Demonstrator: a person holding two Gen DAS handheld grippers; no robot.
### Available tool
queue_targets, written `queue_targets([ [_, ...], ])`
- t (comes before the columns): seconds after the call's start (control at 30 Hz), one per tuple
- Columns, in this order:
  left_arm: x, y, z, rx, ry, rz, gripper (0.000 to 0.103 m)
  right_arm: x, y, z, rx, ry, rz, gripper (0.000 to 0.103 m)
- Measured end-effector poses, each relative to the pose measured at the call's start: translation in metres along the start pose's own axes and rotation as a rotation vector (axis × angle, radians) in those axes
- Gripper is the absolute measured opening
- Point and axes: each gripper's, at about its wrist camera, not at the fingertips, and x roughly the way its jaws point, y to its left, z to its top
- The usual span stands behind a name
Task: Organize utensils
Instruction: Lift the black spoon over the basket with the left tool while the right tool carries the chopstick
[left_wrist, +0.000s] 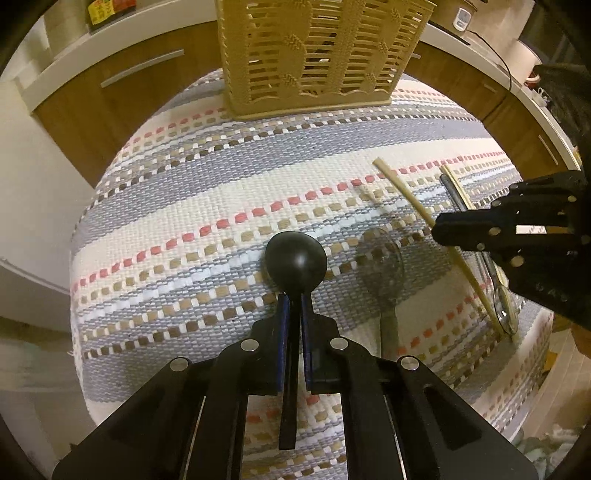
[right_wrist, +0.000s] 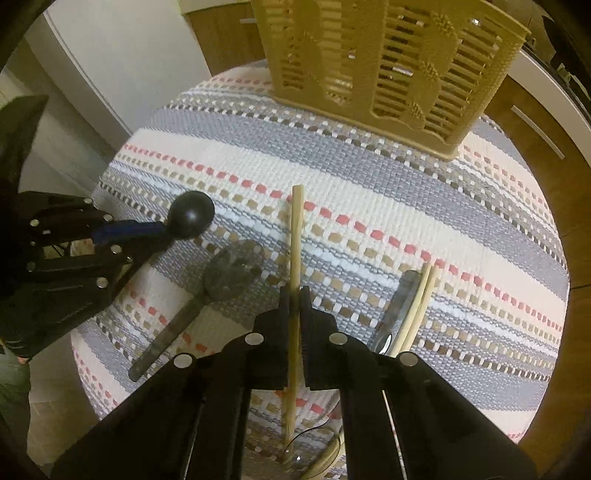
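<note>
Striped woven cloth (left_wrist: 221, 177) – wood cabinets (left_wrist: 122, 96) behind

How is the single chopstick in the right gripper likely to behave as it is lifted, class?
The chopstick looks thin and rigid, so it probably stays straight. The right gripper pinches it along its length, not at an end, so it should balance fairly well, though it may pivot. It looks light.

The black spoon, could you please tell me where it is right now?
The black spoon is clamped in the left gripper, over the striped cloth, left of the translucent spoon.
</note>
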Motion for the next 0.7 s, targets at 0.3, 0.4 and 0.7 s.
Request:
queue_targets([
  [0.3, -0.053, 0.005, 0.009, -0.029, -0.233, -0.083, 0.005, -0.059, -0.011, -0.003, -0.003, -0.212, 0.077, 0.004],
  [0.4, -0.086, 0.001, 0.014, -0.014, -0.38, -0.103, 0.005, -0.089, -0.01, -0.007, -0.008, -0.351, 0.106, 0.004],
  [0.7, -0.157, -0.008, 0.052, -0.017, -0.67, -0.107, 0.005, -0.169, -0.022, 0.02, 0.05, -0.673, 0.129, 0.003],
])
